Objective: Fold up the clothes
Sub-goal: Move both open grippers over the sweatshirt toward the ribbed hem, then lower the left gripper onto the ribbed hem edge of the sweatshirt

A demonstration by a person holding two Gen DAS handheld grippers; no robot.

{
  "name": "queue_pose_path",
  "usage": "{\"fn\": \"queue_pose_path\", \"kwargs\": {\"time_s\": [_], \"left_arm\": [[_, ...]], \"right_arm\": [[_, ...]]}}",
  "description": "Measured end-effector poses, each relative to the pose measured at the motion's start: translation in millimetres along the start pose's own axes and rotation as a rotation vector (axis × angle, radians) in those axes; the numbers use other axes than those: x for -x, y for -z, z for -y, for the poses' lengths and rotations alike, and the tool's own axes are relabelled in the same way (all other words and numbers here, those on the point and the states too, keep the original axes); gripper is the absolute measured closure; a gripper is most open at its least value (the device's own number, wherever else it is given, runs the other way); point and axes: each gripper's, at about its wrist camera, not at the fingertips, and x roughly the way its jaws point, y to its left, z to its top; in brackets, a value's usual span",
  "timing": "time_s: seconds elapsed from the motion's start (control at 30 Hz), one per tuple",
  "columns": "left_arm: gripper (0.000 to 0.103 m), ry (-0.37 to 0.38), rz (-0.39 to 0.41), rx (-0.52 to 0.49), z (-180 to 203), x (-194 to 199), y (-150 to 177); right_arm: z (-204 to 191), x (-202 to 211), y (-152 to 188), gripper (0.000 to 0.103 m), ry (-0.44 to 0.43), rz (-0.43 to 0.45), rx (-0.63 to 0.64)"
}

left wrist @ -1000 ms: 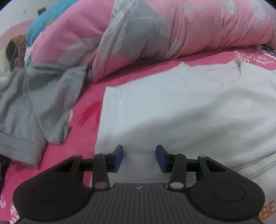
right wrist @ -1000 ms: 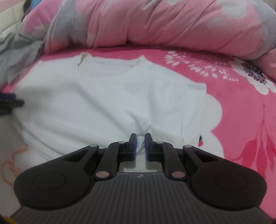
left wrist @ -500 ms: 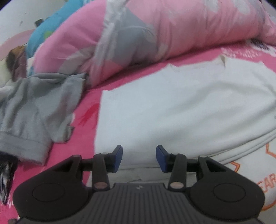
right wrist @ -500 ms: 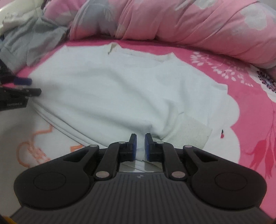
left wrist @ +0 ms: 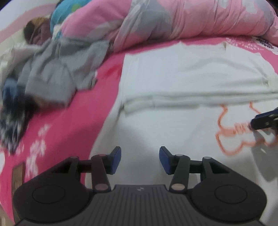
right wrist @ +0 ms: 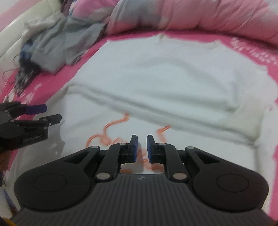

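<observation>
Right wrist view: your right gripper (right wrist: pixel 140 147) looks nearly clenched, empty; left gripper (left wrist: pixel 140 160) released, just widened, white shirt (right wrist: pixel 165 78) folded once.

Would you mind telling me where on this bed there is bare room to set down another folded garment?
One free patch is the pink sheet between the white shirt and the grey clothes pile. Another is the strip along the shirt's other edge, below the rolled quilt. The far left corner is crowded with heaped clothes, and the quilt fills the back.
</observation>
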Motion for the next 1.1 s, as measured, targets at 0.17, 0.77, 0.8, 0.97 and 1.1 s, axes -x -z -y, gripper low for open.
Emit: {"fn": "queue_pose_path", "kwargs": {"time_s": [0.17,0.77,0.8,0.97,1.1], "left_arm": [[0.053,0.030,-0.012,0.011,-6,14,22],[0.052,0.207,-0.108,-0.115,-63,71,94],[0.052,0.217,-0.119,-0.116,-67,74,98],[0.052,0.260,-0.176,-0.114,-81,88,122],[0.052,0.270,-0.227,-0.084,-95,101,138]], "right_arm": [[-23,-4,12,0.092,0.050,-0.034,0.011],[-106,45,98,0.084,0.270,-0.083,-0.204],[-112,48,103,0.084,0.276,-0.090,-0.213],[-134,58,123,0.082,0.285,-0.124,-0.231],[-144,64,129,0.081,0.278,-0.150,-0.245]]}}
